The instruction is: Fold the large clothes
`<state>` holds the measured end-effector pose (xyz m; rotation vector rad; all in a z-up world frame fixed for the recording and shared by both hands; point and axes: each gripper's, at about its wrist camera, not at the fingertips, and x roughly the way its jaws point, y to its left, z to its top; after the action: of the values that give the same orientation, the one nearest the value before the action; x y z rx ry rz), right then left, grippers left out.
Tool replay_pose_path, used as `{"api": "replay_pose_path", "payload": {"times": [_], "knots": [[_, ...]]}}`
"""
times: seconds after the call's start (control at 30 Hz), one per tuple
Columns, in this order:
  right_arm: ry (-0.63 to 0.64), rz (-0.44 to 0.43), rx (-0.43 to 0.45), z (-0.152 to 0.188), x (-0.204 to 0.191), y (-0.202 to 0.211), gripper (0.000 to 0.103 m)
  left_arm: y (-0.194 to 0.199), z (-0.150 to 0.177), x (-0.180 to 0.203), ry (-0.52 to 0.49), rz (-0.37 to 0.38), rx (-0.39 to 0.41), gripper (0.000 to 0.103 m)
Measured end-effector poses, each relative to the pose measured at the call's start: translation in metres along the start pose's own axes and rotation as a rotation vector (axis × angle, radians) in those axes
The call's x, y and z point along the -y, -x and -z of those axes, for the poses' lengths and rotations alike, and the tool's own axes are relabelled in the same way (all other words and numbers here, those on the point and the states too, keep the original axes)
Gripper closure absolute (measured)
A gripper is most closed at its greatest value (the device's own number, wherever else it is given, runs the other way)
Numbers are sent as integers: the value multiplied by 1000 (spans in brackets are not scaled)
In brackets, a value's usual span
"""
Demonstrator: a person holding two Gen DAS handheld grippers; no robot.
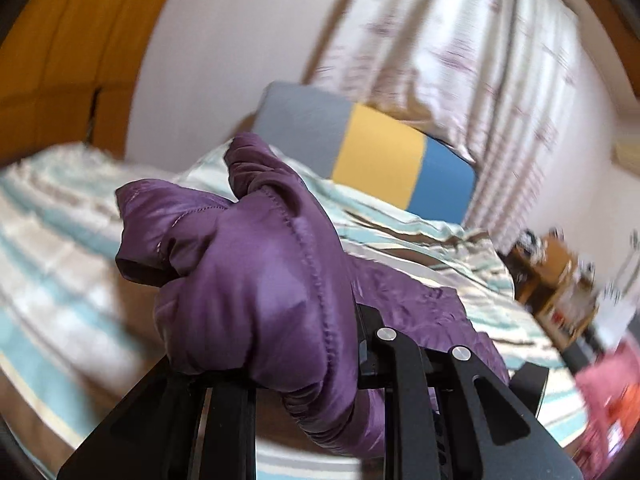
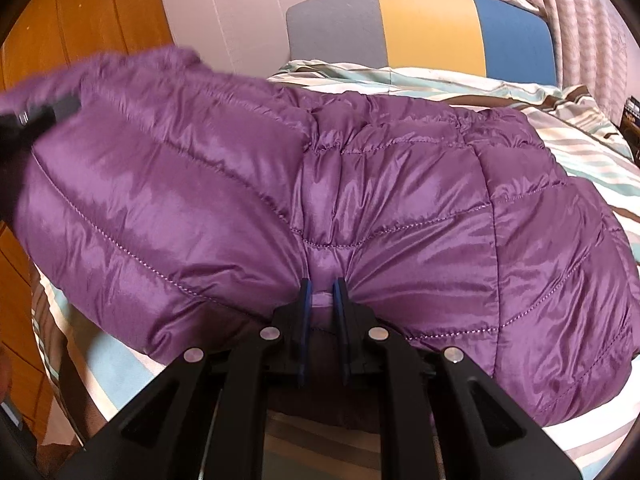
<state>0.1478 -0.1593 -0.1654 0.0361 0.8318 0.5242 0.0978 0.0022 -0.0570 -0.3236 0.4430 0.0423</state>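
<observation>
A quilted purple puffer jacket lies spread over the striped bed. My right gripper is shut on a pinch of its near edge, the blue pads pressing the fabric between them. At the far left of the right wrist view the left gripper shows as a blurred dark shape holding up a part of the jacket. In the left wrist view that raised part of the jacket is bunched over my left gripper and hides the fingertips. The fabric hangs from the left gripper above the bed.
The bed has a sheet striped in white, teal and brown. A grey, yellow and blue pillow stands at its head by patterned curtains. A wooden wardrobe is on the left. Cluttered shelves stand beside the bed.
</observation>
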Motion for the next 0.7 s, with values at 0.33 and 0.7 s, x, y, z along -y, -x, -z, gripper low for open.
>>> {"api": "replay_pose_path", "payload": {"times": [0.33, 0.7], "knots": [[-112, -9, 98, 9, 24, 52, 54, -10, -9, 45, -194, -21, 20, 83], [-281, 354, 165, 31, 114, 115, 37, -13, 0, 83, -372, -36, 50, 83]]}}
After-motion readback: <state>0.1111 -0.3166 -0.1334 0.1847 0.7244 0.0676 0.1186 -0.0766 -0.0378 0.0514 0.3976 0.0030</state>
